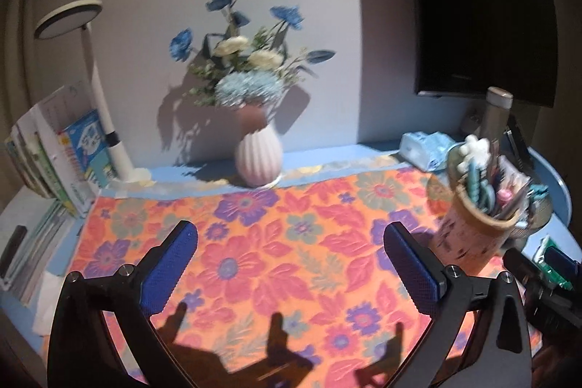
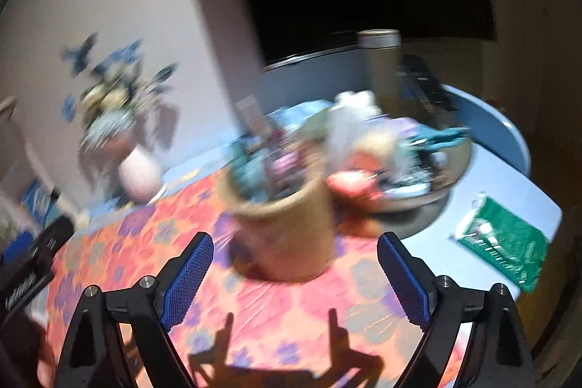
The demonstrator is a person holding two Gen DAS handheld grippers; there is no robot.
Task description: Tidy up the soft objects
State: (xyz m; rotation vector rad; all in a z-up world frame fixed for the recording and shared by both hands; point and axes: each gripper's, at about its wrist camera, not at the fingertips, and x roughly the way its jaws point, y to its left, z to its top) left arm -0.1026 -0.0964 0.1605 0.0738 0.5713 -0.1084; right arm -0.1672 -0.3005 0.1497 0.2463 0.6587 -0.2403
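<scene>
The left hand-held gripper (image 1: 291,264) has its blue pads wide apart and holds nothing; it hangs over the floral cloth (image 1: 254,242) that covers the table (image 1: 560,177), in the lower middle of the left wrist view. The right hand-held gripper (image 2: 295,264) is also spread apart and empty, and it points at the tan cup (image 2: 287,228) in the centre of its frame. This view is strongly blurred, so small details there cannot be read. The soft things of the task seem to be in the containers at the right: in the left wrist view the tan cup (image 1: 473,228) at the right edge holds a white fluffy piece (image 1: 473,144) on top, with teal and pink items below it, packed closely. Behind it, a grey bowl (image 2: 436,191) in the right part of the right wrist view holds more mixed small things, among them a teal one (image 2: 440,137), but what they are I cannot tell. I judge that the fluffy piece is light and will yield under the pads, so it should be pinched at its thick middle, not at a thin edge. The cup can tip if an item is pulled sideways. A soft tissue pack (image 1: 425,148) lies behind the cup near the wall, and a pink vase (image 1: 258,159) with flowers stands at the upper centre, well apart.
</scene>
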